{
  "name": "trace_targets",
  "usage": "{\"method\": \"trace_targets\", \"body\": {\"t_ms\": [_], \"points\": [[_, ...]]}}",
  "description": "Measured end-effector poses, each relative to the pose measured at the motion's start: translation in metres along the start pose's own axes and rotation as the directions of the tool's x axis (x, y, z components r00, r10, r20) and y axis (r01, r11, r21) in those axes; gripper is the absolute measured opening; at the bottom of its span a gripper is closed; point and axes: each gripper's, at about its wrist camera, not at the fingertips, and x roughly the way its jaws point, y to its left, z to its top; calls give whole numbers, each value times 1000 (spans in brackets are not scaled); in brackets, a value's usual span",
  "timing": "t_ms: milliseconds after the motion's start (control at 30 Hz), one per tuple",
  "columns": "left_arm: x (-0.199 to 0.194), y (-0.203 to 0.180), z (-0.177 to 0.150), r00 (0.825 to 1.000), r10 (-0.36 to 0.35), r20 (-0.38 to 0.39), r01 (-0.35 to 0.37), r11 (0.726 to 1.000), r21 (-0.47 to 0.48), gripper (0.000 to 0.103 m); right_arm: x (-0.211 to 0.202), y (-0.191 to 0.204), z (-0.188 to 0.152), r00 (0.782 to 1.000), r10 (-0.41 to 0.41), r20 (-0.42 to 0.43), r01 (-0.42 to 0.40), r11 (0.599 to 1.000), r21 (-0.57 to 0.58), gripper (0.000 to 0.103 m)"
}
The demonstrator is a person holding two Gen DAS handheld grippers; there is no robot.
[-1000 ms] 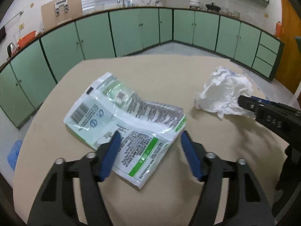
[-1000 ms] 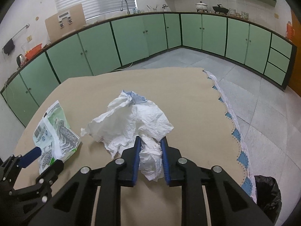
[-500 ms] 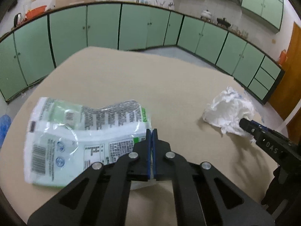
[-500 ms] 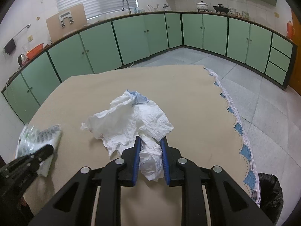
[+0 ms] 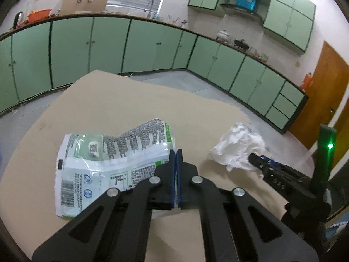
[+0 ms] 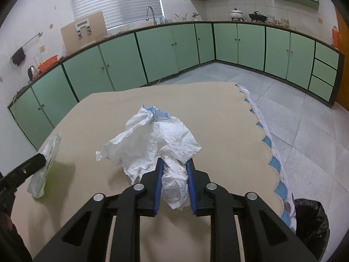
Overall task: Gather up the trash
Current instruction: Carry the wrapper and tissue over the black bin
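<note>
Left wrist view: the left gripper (image 5: 175, 152), jaws fully closed, pinches the crumpled white-and-green printed plastic wrapper (image 5: 109, 166) above the beige bench (image 5: 130, 100). Right wrist view: the right gripper (image 6: 173, 162), jaws narrowly parted, clamps the crumpled white tissue wad (image 6: 157, 139) at mid-bench, right of the wrapper.

The left tongs (image 5: 176, 152), spread wide a second ago, have closed on the crinkled white-and-green printed plastic wrapper (image 5: 104, 163) and raised it off the tan tabletop (image 5: 130, 100), edge-up.

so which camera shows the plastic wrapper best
The left wrist view: the plastic wrapper faces the camera, print and barcode showing. The right wrist view catches it only edge-on at the far left.
</note>
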Motion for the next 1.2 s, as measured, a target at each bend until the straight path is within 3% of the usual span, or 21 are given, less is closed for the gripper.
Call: {"method": "trace_targets", "body": {"t_ms": [367, 933, 1200], "points": [[-4, -11, -9, 999, -33, -9, 33, 999, 16, 0, -29, -3, -2, 1000, 7, 29, -6, 1000, -23, 21], [-31, -104, 4, 980, -180, 82, 169, 977, 131, 0, -118, -24, 0, 991, -68, 113, 73, 996, -44, 21], [-35, -153, -8, 963, -260, 69, 242, 949, 200, 0, -153, -54, -7, 982, -123, 140, 121, 992, 24, 21]]}}
